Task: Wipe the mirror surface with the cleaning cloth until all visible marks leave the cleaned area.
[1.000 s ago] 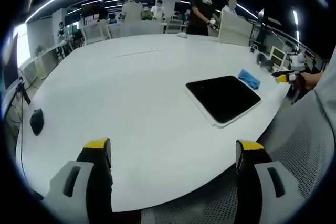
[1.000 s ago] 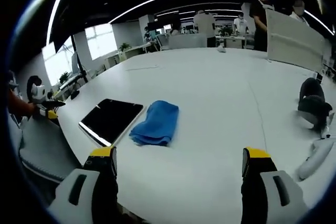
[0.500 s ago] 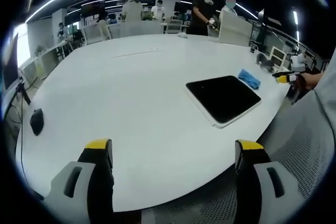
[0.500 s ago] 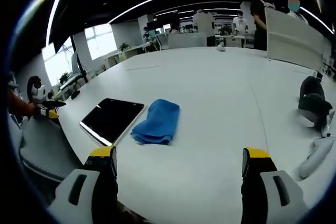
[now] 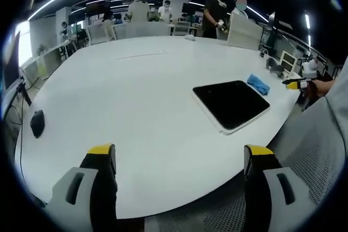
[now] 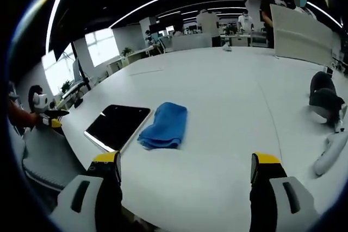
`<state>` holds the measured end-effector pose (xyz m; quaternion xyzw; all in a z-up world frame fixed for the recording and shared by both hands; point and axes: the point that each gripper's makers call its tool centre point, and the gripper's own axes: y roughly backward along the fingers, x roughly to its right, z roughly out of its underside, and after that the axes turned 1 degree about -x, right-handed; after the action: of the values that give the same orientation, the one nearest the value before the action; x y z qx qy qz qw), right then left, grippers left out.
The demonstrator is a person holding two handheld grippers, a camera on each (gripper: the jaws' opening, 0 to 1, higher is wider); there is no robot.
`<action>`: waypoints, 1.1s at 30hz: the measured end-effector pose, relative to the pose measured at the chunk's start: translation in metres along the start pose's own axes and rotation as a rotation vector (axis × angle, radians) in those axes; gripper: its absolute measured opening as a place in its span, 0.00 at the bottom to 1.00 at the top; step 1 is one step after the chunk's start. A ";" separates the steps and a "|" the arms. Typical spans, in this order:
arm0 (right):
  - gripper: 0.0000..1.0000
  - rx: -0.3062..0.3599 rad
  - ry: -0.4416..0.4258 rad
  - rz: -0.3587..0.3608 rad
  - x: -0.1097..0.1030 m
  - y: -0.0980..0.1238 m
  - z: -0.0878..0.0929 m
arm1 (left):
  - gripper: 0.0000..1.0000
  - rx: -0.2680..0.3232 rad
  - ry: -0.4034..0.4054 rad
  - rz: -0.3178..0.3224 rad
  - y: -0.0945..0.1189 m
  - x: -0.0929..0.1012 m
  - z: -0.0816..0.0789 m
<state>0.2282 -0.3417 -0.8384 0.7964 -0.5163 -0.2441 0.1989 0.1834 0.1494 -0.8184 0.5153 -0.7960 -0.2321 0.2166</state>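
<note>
A dark rectangular mirror [image 5: 231,103] with a white rim lies flat near the table's front edge; in the right gripper view the mirror [image 6: 117,125] is at the left. A folded blue cloth [image 6: 163,125] lies just to its right, touching or nearly touching its rim; in the left gripper view the cloth [image 5: 258,83] sits beyond the mirror. My left gripper [image 5: 179,161] is open over the table edge, well short of the mirror. My right gripper [image 6: 185,169] is open too, hovering near the cloth with nothing between its jaws. The other gripper [image 6: 49,117] shows at the far left.
The big white table [image 5: 136,85] stretches far back. A black mouse [image 5: 37,123] lies at its left edge. A dark object [image 6: 325,99] and a white item [image 6: 329,153] lie at the right. A grey mesh chair [image 5: 310,156] stands below the table edge. People stand at the back.
Both views have shifted only slightly with the hands. The right gripper view has drifted a little, so the cloth sits slightly lower. Mirror and cloth have not moved.
</note>
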 end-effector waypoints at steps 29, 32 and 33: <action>0.98 0.014 -0.038 0.015 0.004 0.003 -0.001 | 0.97 0.023 0.002 0.010 -0.003 -0.007 0.001; 0.98 0.013 -0.038 0.012 0.002 0.002 0.001 | 0.97 0.021 -0.001 0.014 -0.001 -0.001 -0.001; 0.98 0.012 -0.038 0.012 0.002 0.003 0.001 | 0.97 0.021 -0.001 0.016 -0.001 0.000 -0.001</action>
<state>0.2262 -0.3444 -0.8384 0.7896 -0.5264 -0.2550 0.1856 0.1846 0.1485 -0.8185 0.5111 -0.8025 -0.2223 0.2129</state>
